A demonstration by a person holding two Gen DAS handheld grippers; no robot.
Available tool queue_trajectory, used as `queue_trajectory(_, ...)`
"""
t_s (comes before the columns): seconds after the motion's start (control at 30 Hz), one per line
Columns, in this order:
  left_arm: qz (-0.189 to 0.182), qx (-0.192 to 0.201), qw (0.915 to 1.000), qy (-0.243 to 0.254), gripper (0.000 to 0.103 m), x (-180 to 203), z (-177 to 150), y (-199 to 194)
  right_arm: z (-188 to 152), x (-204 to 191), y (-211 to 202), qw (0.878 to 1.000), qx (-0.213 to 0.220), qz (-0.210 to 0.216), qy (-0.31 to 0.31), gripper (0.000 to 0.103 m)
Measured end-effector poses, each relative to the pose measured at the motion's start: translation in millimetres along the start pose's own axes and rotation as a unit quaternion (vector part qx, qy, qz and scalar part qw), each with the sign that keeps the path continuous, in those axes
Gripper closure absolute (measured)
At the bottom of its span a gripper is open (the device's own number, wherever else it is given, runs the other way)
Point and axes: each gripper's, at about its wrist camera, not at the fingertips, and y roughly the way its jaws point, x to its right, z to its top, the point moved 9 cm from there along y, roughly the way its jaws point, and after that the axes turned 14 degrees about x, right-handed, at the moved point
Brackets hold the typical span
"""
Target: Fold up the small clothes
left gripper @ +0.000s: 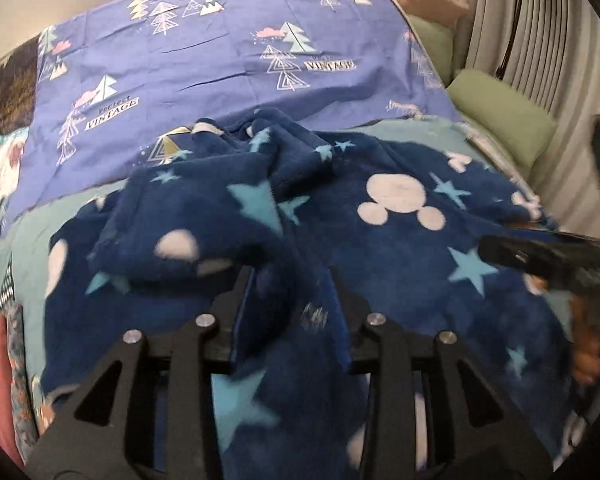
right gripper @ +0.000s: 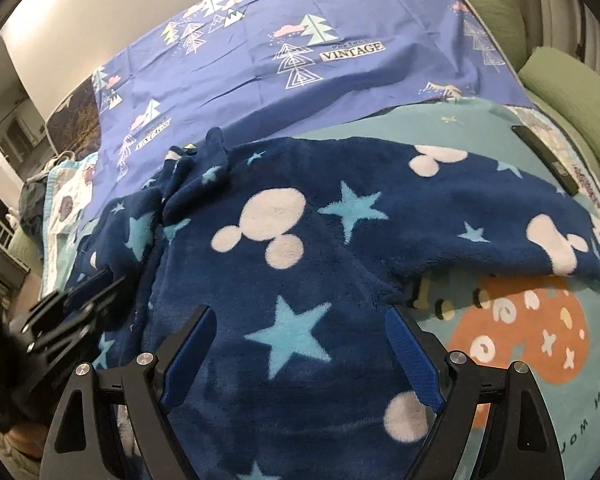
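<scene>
A navy fleece garment (right gripper: 300,264) lies spread on a bed, plush and thick-piled, printed with pale blue stars and white mouse-head shapes. One sleeve runs out flat to the right; the left sleeve (left gripper: 172,216) is folded over the body into a soft, rumpled heap. Beneath it sits a smooth teal blanket (right gripper: 540,320) bearing an orange shape with cream lettering. Beyond that lies a thin, creased periwinkle sheet (right gripper: 300,12) printed with line-drawn trees and the word VINTAGE. Green pillows (right gripper: 564,92) line the far right edge beside a ribbed pale curtain (left gripper: 500,12).

The left gripper (left gripper: 290,280) hangs over the garment's near left part with its black jaws partly apart. Blue fleece fills the gap between them, but the view is blurred and I cannot tell whether the pads press on it. The right gripper (right gripper: 298,328) hovers above the garment's body with its blue-padded fingers (right gripper: 414,356) spread wide, holding nothing.
</scene>
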Motion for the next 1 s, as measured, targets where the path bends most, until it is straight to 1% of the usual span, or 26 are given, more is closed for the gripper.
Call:
queue_trajectory(0.03, 0.001, 0.007, 1.0000, -0.006, 0.058, -7.5, 0.6, -7.6, 1.7, -2.7, 1.8, 1.000, -0.002, 0.010, 0.002, 0.015)
queue_trajectory(0.07, 0.013, 0.020, 0.9997, -0.010, 0.052, -19.8, 2.5, -18.2, 3.7, -7.0, 3.8, 1.000, -0.004, 0.021, 0.004, 0.015)
queue_trajectory(0.13, 0.049, 0.043, 0.9978, -0.007, 0.045, -44.3, 4.6, -33.4, 7.9, -19.3, 8.1, 0.999, -0.010, 0.039, -0.001, 0.015)
queue_trajectory(0.17, 0.074, 0.055, 0.9957, -0.005, 0.042, -61.7, 4.0, -42.1, 11.5, -27.8, 9.6, 0.999, -0.009, 0.045, -0.007, 0.015)
queue_trajectory(0.2, 0.090, 0.059, 0.9942, -0.004, 0.040, -74.0, 3.4, -45.9, 14.8, -35.3, 11.0, 0.999, -0.006, 0.048, -0.016, 0.016)
queue_trajectory(0.23, 0.113, 0.057, 0.9920, -0.007, 0.039, -91.2, -1.5, -49.9, 19.9, -45.5, 12.6, 0.998, 0.000, 0.048, -0.032, 0.017)
queue_trajectory(0.3, 0.141, 0.041, 0.9890, -0.015, 0.039, -114.2, -11.2, -47.3, 28.9, -66.8, 15.7, 0.997, 0.012, 0.042, -0.071, 0.018)
queue_trajectory(0.4, 0.150, 0.016, 0.9878, -0.038, 0.039, -135.7, -27.8, -42.5, 34.2, -115.1, 20.1, 0.988, 0.022, 0.041, -0.147, 0.018)
queue_trajectory(0.43, 0.154, 0.007, 0.9871, -0.045, 0.039, -140.8, -34.2, -39.8, 32.5, -136.4, 21.3, 0.982, 0.024, 0.045, -0.180, 0.018)
queue_trajectory(0.5, 0.155, -0.003, 0.9863, -0.056, 0.039, -144.4, -42.4, -35.2, 24.1, -177.2, 26.4, 0.967, 0.023, 0.055, -0.249, 0.018)
queue_trajectory(0.57, 0.150, -0.008, 0.9860, -0.072, 0.039, -147.8, -49.1, -33.3, 10.6, -215.9, 39.4, 0.948, 0.018, 0.053, -0.314, 0.018)
queue_trajectory(0.6, 0.149, -0.008, 0.9858, -0.077, 0.039, -148.7, -51.2, -33.1, 5.6, -227.5, 45.6, 0.942, 0.015, 0.049, -0.332, 0.018)
queue_trajectory(0.67, 0.148, -0.012, 0.9847, -0.090, 0.039, -152.6, -55.6, -29.3, -8.9, -246.9, 63.6, 0.926, 0.009, 0.034, -0.376, 0.018)
queue_trajectory(0.7, 0.147, -0.015, 0.9843, -0.096, 0.039, -154.2, -57.8, -28.6, -14.5, -252.5, 73.7, 0.919, 0.005, 0.020, -0.395, 0.019)
queue_trajectory(0.73, 0.146, -0.018, 0.9839, -0.102, 0.039, -155.0, -59.3, -27.1, -18.5, -254.0, 84.8, 0.914, 0.002, 0.000, -0.406, 0.020)
queue_trajectory(0.77, 0.145, -0.021, 0.9835, -0.106, 0.039, -156.3, -60.8, -25.7, -19.8, -250.9, 95.3, 0.913, -0.001, -0.017, -0.407, 0.029)
queue_trajectory(0.8, 0.146, -0.024, 0.9830, -0.108, 0.039, -157.4, -62.2, -25.2, -20.3, -247.0, 103.5, 0.917, -0.008, -0.029, -0.399, 0.057)
queue_trajectory(0.83, 0.147, -0.025, 0.9827, -0.110, 0.039, -157.5, -63.2, -24.5, -19.3, -240.1, 110.1, 0.925, -0.021, -0.035, -0.378, 0.075)
queue_trajectory(0.87, 0.146, -0.024, 0.9828, -0.110, 0.039, -157.4, -63.1, -24.5, -14.7, -230.8, 112.4, 0.936, -0.028, -0.043, -0.349, 0.091)
queue_trajectory(0.9, 0.146, -0.023, 0.9828, -0.110, 0.039, -157.4, -63.3, -25.1, -4.4, -219.5, 108.8, 0.952, -0.025, -0.038, -0.302, 0.091)
queue_trajectory(0.97, 0.146, -0.020, 0.9828, -0.111, 0.039, -157.6, -63.6, -26.2, 15.9, -197.8, 91.0, 0.974, -0.011, -0.013, -0.225, 0.091)
queue_trajectory(1.0, 0.146, -0.019, 0.9828, -0.112, 0.039, -158.1, -63.8, -26.6, 25.5, -185.6, 81.0, 0.981, -0.002, -0.003, -0.193, 0.091)
